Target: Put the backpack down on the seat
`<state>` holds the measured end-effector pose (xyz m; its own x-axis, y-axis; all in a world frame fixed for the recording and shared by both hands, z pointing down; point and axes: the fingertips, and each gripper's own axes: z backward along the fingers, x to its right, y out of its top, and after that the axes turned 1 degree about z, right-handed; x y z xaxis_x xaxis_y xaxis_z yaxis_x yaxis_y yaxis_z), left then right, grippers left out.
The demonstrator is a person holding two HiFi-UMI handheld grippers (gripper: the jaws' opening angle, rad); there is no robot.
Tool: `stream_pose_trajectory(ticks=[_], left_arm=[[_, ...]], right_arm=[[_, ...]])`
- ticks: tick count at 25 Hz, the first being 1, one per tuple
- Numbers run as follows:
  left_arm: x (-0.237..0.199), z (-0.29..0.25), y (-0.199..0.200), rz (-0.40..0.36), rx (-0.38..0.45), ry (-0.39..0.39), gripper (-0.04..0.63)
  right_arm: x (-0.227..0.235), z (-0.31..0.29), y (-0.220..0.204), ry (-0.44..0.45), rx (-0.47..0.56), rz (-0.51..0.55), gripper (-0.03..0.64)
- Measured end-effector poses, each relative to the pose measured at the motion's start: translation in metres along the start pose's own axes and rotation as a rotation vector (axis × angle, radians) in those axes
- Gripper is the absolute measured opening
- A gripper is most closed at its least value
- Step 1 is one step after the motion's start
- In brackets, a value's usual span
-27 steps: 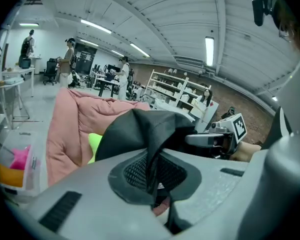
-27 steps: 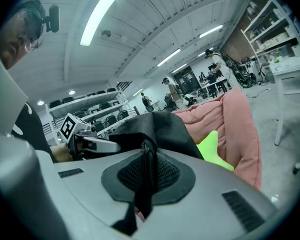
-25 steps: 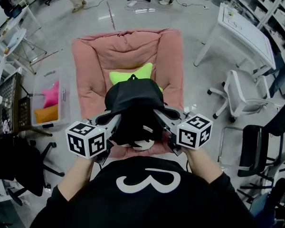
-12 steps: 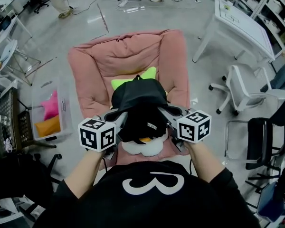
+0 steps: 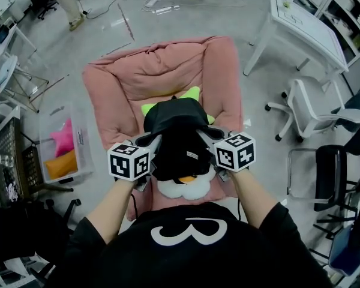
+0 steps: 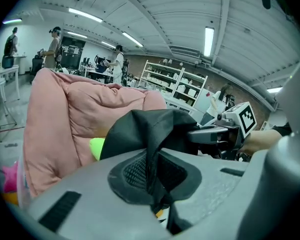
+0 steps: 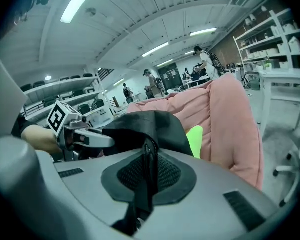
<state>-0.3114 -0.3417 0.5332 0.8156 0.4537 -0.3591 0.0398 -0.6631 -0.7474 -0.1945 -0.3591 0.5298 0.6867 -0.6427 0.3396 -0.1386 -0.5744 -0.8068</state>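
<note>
2 grippers, 1 backpack [image 5: 177, 138], 1 pink seat [image 5: 168, 68], 1 lime cushion [image 5: 192, 93]. Both hands held out side by side, left gripper [image 5: 152, 141] and right gripper [image 5: 203, 134] angled down toward seat, marker cubes about level. Jaws of each closed tight, each pinching 1 fold of black backpack fabric. Backpack hangs between them over seat's front half, its top overlapping cushion's lower edge; contact with seat unclear. Around: 1 clear bin [image 5: 79, 138] at left holding pink and orange items, 1 white worktop [image 5: 306, 32] and 1 white chair [image 5: 305, 114] at right.
</note>
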Motion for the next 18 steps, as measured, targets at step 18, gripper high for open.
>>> stream_pose_trajectory(ticks=[18], left_arm=[[-0.04,-0.035,-0.022,0.015,-0.088,-0.013,0.101]], right_arm=[[0.039,-0.04,-0.03,-0.097,-0.104,0.051,0.069]])
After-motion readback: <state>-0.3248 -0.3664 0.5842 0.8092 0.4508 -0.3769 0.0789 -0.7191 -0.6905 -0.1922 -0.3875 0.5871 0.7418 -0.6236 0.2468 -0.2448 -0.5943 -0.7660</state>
